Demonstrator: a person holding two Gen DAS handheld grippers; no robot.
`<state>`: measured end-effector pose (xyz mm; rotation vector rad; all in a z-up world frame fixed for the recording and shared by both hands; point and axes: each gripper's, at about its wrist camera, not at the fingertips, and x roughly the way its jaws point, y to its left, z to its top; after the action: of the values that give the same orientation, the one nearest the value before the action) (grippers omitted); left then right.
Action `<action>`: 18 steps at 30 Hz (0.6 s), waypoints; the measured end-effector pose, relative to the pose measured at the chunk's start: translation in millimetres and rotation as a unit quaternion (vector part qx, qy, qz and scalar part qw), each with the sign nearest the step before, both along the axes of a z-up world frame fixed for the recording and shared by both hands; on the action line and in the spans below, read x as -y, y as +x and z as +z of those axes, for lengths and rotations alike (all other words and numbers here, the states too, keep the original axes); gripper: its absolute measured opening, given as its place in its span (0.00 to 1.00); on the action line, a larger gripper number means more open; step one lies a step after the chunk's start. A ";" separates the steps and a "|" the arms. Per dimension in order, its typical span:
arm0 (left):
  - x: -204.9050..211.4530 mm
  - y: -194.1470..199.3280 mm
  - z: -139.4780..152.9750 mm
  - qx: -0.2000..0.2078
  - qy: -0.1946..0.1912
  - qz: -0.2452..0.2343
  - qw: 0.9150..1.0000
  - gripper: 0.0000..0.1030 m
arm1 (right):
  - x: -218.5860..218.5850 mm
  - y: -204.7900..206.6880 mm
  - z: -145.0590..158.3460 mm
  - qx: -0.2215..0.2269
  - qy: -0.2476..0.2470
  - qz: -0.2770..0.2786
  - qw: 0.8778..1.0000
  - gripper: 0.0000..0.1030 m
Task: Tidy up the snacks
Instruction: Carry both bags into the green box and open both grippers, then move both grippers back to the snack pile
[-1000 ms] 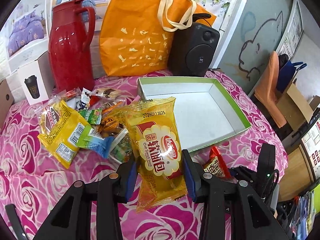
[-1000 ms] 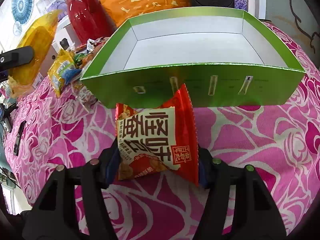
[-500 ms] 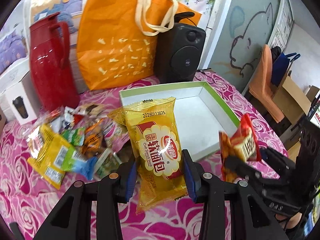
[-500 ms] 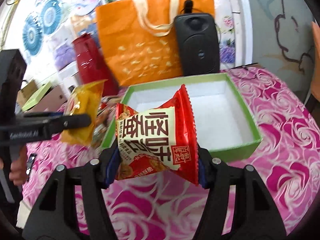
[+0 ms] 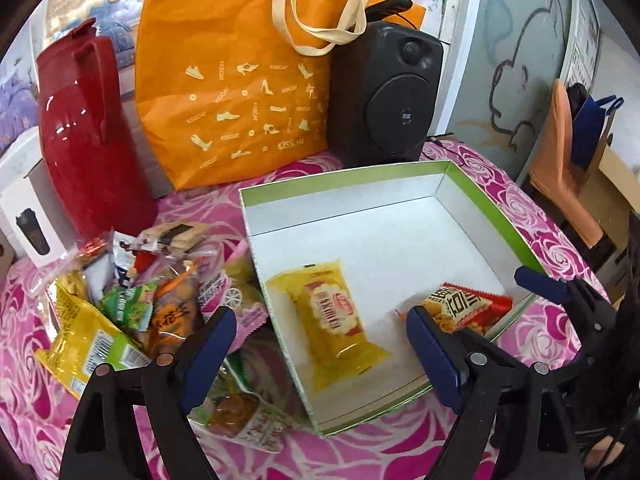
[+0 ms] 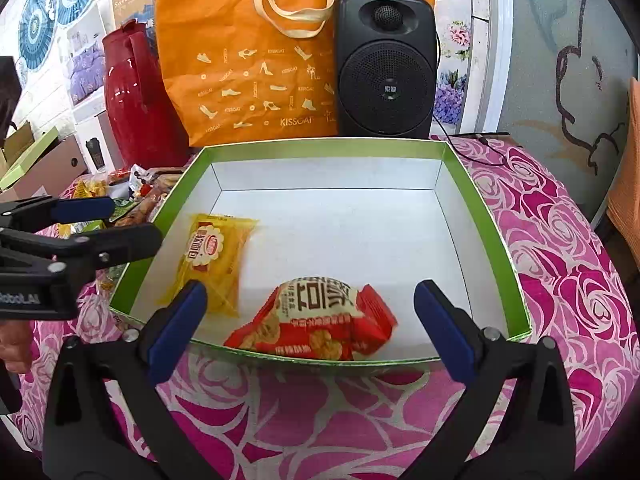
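Two hand-held claws hang over a tabletop [image 6: 568, 264] covered in a pink rose-patterned cloth. Nearest, the left claw [image 5: 320, 344] is spread wide with nothing between its blue-padded fingers [image 5: 208, 344]; it sits above the near left corner of a shallow box. The right claw [image 6: 308, 320] is likewise spread wide and empty, over the box's near edge.

The box [image 6: 484, 216] is green outside and white inside, lying flat near the middle of the tabletop. Inside it, against the near wall, lies a red snack packet [image 6: 316, 324] with pale lettering. Well apart from it, beside the box's left wall, lies a yellow bread packet [image 6: 216, 256], flat and lengthwise.

Outside the box, just beside its left wall, a loose pile of snack packets [image 5: 160, 304] spreads across the cloth: yellow, green, orange and clear wrappers overlapping one another, some touching the box wall.

Farther back along the far edge of the tabletop, from left to right, stand a small white carton [image 5: 28, 216] printed with a dark cup, a tall red jug [image 5: 88, 136] with a handle, an orange tote bag [image 5: 240, 92] with cream straps, and a black speaker [image 5: 384, 96] just behind the box's far wall. Beyond is a wall with a line drawing.
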<state>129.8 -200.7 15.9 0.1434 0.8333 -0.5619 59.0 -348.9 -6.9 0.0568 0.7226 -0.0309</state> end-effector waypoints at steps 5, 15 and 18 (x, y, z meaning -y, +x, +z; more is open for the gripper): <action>-29.7 -10.0 11.2 0.010 -0.024 0.010 1.000 0.86 | -9.2 -3.6 9.1 -0.002 0.007 0.004 1.000 1.00; -150.4 -54.7 21.6 0.051 -0.035 0.129 0.990 0.86 | -81.9 -22.6 48.7 0.057 0.042 0.116 0.991 1.00; -174.7 -67.8 11.7 0.040 -0.039 0.153 0.987 0.86 | -115.4 -23.6 40.6 0.037 0.046 0.157 0.986 1.00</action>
<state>62.0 -25.9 27.5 -0.0336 0.7363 -0.2970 35.3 -233.5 33.8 0.0310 0.6517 0.3055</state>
